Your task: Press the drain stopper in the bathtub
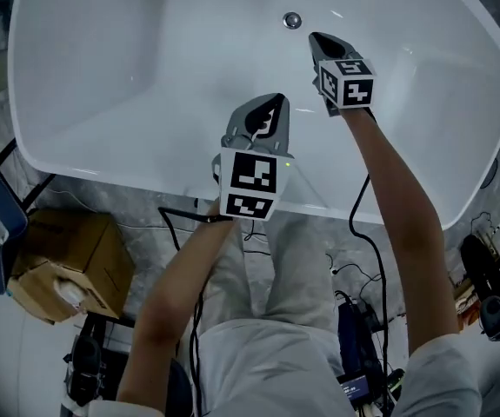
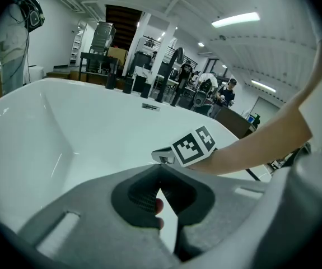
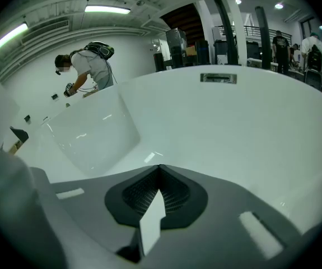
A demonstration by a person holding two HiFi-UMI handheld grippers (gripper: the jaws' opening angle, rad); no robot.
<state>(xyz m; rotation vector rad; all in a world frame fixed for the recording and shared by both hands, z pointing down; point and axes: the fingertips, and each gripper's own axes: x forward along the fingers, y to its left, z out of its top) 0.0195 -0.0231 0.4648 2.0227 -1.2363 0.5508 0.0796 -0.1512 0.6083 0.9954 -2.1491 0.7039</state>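
Note:
The white bathtub (image 1: 102,68) fills the upper head view. Its round chrome drain stopper (image 1: 292,20) sits on the tub floor near the far side. My right gripper (image 1: 316,38) is inside the tub, shut and holding nothing, its tip just right of and slightly nearer than the stopper, apart from it. My left gripper (image 1: 277,100) hangs over the tub's near slope, also shut and holding nothing. In the left gripper view the closed jaws (image 2: 159,167) point at the right gripper's marker cube (image 2: 194,145). The right gripper view shows its closed gripper (image 3: 159,167) over bare tub floor; the stopper is out of sight there.
An overflow plate (image 3: 218,78) sits high on the tub's far wall. On the floor near the tub lie a cardboard box (image 1: 67,263), black cables (image 1: 363,233) and dark equipment (image 1: 484,294). People stand in the workshop behind the tub (image 3: 88,66).

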